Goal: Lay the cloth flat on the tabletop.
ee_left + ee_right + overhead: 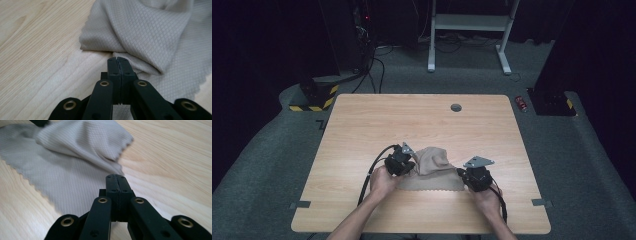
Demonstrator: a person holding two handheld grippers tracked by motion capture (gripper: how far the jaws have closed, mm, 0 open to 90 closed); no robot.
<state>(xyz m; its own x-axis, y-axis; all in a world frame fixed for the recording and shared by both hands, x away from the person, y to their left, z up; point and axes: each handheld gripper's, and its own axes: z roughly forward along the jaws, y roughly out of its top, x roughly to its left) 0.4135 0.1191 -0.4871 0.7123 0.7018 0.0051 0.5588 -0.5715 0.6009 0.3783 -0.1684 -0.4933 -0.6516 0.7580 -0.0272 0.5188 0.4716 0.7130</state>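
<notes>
Evidently the beige cloth (432,171) lay near the table's (362,125) front edge, partly folded, its long axis running side to side between both tools. The left gripper (117,60) stood at the cloth's left edge, jaws pressed together — whether fabric was pinched could not be told. The right gripper (115,177) sat likewise closed at its right corner. Nothing obstructed; only the grommet hole (456,107) lay well beyond the cloth.

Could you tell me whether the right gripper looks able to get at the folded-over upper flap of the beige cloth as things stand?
Probably yes: the right gripper, jaws shut, sits at the beige cloth's edge, and bare cloth leads up to the folded-over flap.
</notes>
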